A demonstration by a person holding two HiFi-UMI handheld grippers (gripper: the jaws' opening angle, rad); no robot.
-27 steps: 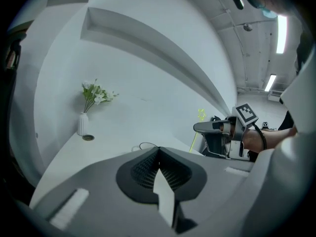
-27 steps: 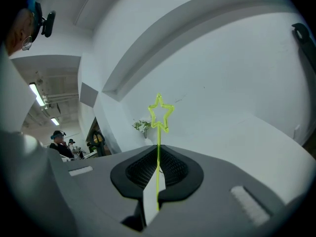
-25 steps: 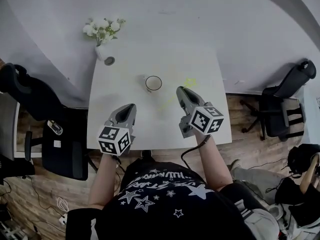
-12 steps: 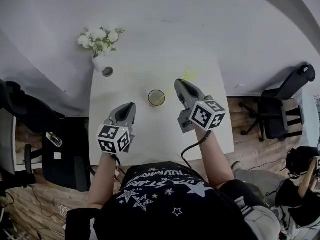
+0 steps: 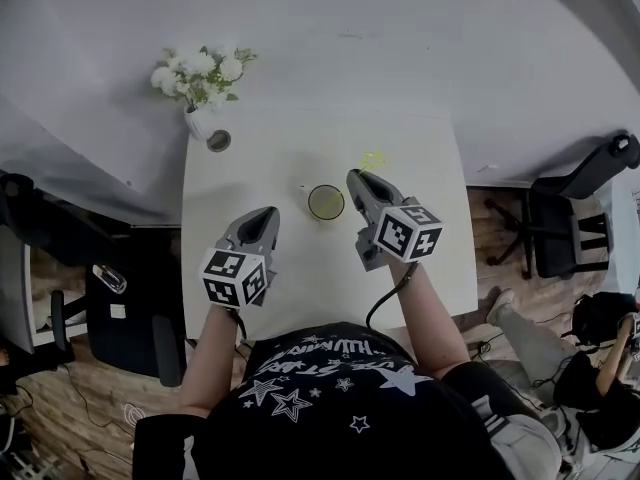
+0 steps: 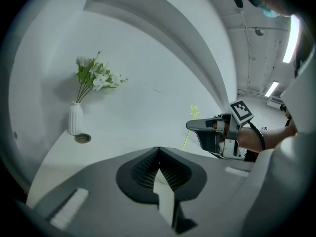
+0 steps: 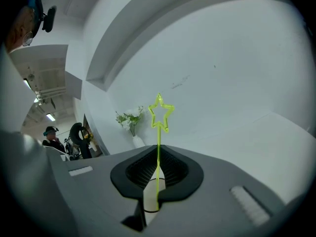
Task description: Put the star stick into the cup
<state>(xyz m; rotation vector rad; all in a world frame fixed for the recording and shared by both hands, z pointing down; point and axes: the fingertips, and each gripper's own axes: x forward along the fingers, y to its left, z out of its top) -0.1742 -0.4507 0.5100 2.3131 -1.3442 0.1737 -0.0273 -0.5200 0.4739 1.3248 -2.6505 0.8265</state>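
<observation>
Two risks from here, both judgement. First, the right gripper (image 5: 358, 179) is pinched narrow on the star stick (image 7: 158, 137), gripping the thin shaft low down with the star standing above the jaws. The stick's lower end sits at the mouth of the cup (image 5: 311, 206), centre of the head view. How deep it reaches can't be told. If the jaws let go with the stick this tilted and only shallowly in, it could lever over the rim and fall onto the table (image 5: 300, 288).

Second, the right gripper's nose is just beside the cup. The cup looks light and nothing steadies it. The left gripper (image 5: 262, 216), lower left of the cup, has its tips together on nothing and stays apart from the cup. A sideways nudge or a drag on the stick while pulling away could shove or tip the cup.

Versus a second ago: the stick then ran past the cup's lower right side with its end outside the cup, well apart from the rim. Half a second ago the end was already over the mouth. Now the right gripper is closer to the cup and the stick is steeper. The grip is unchanged, and so is the left gripper. The whole table sits lower in the head view, so the camera has shifted too.
</observation>
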